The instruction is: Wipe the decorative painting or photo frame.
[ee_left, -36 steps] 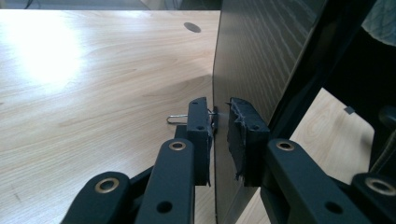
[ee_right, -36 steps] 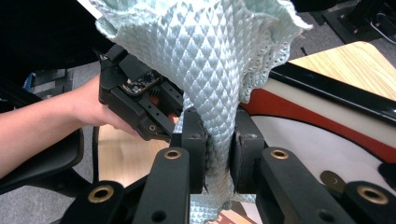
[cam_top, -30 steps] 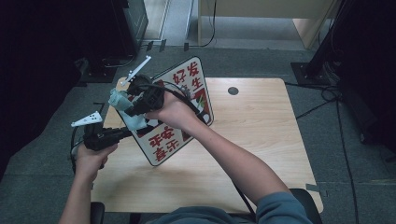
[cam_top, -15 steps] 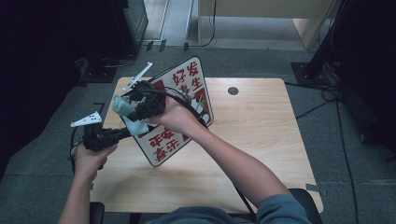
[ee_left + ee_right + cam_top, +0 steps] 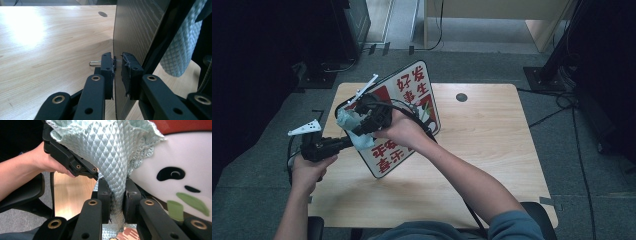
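High view: left gripper (image 5: 343, 143) is clamped on the edge of the board (image 5: 412, 120) tilted above the table (image 5: 492, 150), right gripper (image 5: 357, 120) pinches cloth (image 5: 348, 121) against its face; wipe evenly, brace firmly.

The right half of the worktop (image 5: 492, 150) lies bare in the high view, so a hand could cross there freely; a small dark round spot (image 5: 461, 97) near the upper edge sits flush. The lower left of the worktop is also open wood. The upper left is crowded: the sign board (image 5: 412, 95) stands tilted on its edge, blocking passage across that corner. The left tool (image 5: 117, 67) clamps the board's edge, the right tool (image 5: 117, 192) presses a pale green cloth (image 5: 112, 152) against its face, and both forearms cross the lower middle.
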`<state>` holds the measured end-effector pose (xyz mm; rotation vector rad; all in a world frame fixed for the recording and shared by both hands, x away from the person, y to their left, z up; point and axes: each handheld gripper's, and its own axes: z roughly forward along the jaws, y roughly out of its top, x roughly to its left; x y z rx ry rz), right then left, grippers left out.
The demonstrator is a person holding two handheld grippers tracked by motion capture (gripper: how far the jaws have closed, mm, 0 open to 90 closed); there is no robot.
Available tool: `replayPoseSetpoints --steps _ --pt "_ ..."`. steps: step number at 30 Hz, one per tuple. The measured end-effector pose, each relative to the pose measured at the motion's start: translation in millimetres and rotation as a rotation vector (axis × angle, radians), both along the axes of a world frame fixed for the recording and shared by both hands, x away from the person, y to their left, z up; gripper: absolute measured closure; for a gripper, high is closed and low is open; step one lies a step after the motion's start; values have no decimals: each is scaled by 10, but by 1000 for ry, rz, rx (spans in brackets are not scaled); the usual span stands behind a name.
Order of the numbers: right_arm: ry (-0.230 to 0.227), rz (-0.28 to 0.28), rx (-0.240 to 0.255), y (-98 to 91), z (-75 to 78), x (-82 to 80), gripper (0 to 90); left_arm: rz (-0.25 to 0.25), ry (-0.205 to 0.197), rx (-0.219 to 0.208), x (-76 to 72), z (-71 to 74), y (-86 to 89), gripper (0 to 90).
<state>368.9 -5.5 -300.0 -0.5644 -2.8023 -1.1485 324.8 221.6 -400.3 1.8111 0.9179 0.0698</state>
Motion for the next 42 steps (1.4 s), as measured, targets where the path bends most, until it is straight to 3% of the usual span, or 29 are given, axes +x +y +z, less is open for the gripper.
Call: replayPoseSetpoints --steps 14,42 --pt "30 3 -16 -4 -148 -31 794 4 -5 13 -9 5 -3 783" --pt "54 20 6 -103 -509 -103 793 -6 -5 10 -17 -1 -7 765"
